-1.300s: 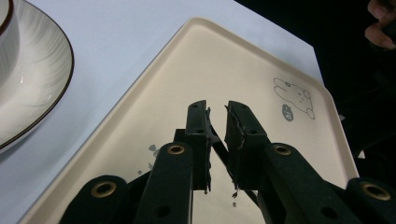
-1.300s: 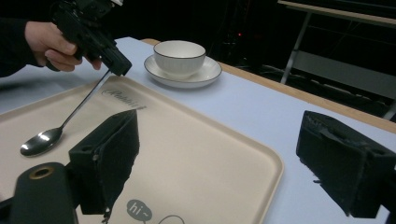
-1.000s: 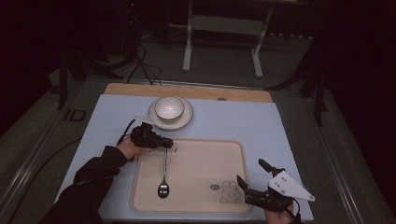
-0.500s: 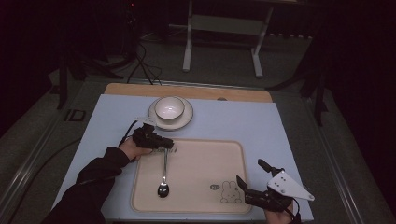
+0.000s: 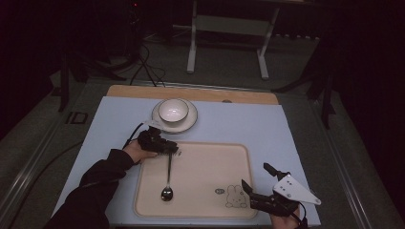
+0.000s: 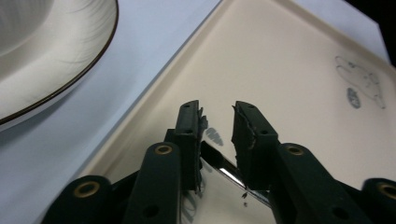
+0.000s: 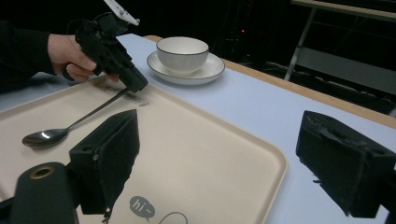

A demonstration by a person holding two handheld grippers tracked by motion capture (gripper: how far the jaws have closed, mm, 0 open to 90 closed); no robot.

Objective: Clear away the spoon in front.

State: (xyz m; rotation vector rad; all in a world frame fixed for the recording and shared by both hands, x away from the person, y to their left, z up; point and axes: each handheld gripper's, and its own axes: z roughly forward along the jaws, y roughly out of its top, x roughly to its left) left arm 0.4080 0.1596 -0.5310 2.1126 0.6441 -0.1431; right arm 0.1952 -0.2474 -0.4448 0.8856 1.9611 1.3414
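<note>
A metal spoon (image 5: 166, 192) lies on the beige tray (image 5: 205, 164), its bowl toward me and its handle pointing to the tray's far left corner. My left gripper (image 5: 173, 149) is low over the handle's end. In the left gripper view the handle (image 6: 219, 167) runs between the jaws of the left gripper (image 6: 218, 109). These jaws have just been opening, and a gap shows beside each pad. My right gripper (image 5: 256, 175) rests at the tray's near right corner, its jaws wide open with nothing between them. The right gripper view also shows the right gripper (image 7: 218, 119) and the spoon (image 7: 46, 136).
A white bowl (image 5: 173, 110) sits on a saucer (image 5: 191, 125) just beyond the tray's far left corner, close to my left hand. A bunny print (image 5: 235, 195) marks the tray's near right part. The pale blue mat (image 5: 248, 121) covers the table, with a wooden strip along the far edge.
</note>
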